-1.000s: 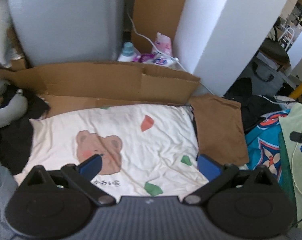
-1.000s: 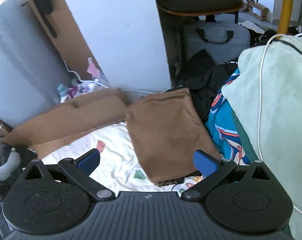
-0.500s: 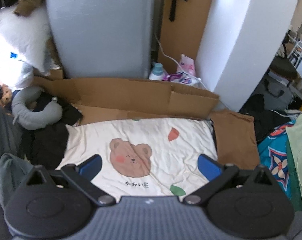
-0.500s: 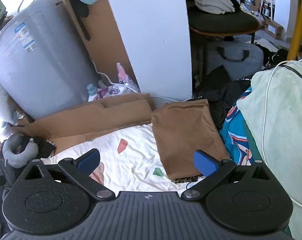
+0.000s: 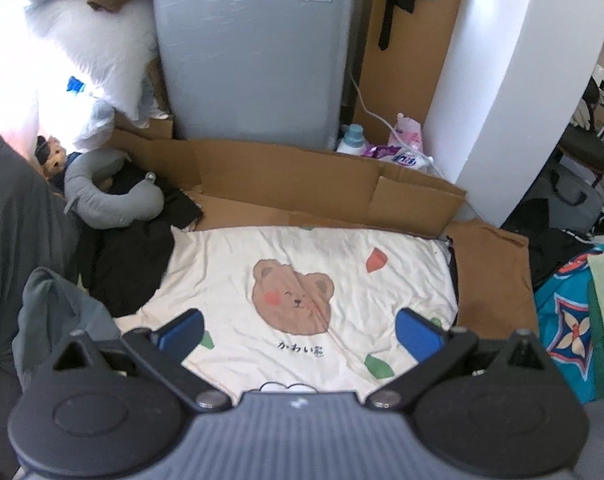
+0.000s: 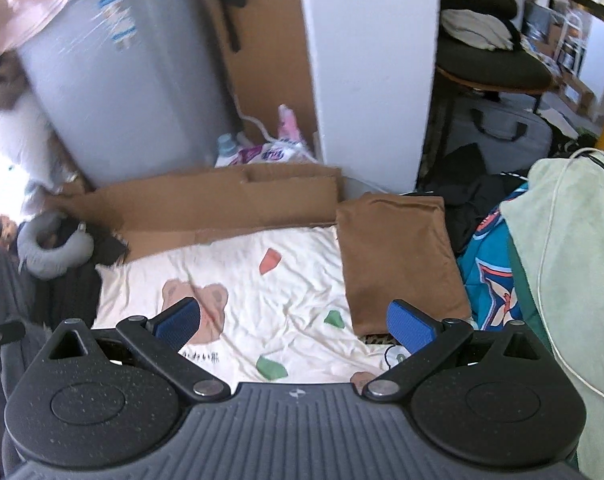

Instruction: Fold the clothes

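Both grippers pulled back; left gripper (image 5: 298,330), right gripper (image 6: 293,320) fingers spread, empty; folded brown garment (image 6: 398,260) beyond.

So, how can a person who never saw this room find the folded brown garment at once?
Find the big grey appliance and the flattened cardboard before it. Below lies the cream bear-print sheet; the folded brown garment overlaps its right edge. It alone is plain brown, neatly squared.

A grey appliance (image 5: 253,52) stands behind a flattened cardboard (image 5: 302,176), with a detergent bottle (image 5: 352,140) and a pink pouch (image 5: 409,132) beside a white pillar (image 5: 518,80), and a grey neck pillow (image 5: 109,196) lies at left.
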The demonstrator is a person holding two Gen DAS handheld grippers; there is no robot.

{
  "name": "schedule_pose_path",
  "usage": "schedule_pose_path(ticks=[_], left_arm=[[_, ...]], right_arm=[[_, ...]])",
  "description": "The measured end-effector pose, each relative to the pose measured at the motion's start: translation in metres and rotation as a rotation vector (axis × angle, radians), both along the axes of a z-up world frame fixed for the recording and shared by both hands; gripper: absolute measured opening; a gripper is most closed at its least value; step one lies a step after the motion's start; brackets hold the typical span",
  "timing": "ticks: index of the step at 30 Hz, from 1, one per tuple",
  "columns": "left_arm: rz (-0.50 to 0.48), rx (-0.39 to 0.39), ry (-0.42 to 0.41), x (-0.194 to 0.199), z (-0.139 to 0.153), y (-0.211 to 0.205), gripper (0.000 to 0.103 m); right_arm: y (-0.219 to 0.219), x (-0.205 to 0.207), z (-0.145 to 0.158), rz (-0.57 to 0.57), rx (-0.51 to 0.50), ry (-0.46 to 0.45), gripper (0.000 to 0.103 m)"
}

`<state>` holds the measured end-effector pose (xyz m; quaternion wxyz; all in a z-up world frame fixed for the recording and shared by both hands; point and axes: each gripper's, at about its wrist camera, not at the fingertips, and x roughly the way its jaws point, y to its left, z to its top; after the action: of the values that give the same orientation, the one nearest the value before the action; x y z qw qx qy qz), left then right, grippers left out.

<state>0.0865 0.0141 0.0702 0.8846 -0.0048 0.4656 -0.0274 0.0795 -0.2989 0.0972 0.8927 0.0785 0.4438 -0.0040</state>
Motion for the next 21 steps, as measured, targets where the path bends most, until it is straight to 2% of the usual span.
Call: schedule_pose_path(ticks=[12,16,21], left_arm=[[0.088,0.004,0.027,-0.026,-0.037,-0.016,0.103],[0.129,-0.003,0.025,-0.038,-0.043,-0.022,0.103],[0.141,0.03,0.036,-0.046,-0.049,-0.038,0.103]], right_arm=[[0.029,-0.015,-0.033,0.11,-0.032,0.025,0.102],[0.035,-0.019,-0.043,0.141,-0.016,0.025,0.102],[0.039,-0.024,-0.051,0.154,-0.033,0.036,0.102]])
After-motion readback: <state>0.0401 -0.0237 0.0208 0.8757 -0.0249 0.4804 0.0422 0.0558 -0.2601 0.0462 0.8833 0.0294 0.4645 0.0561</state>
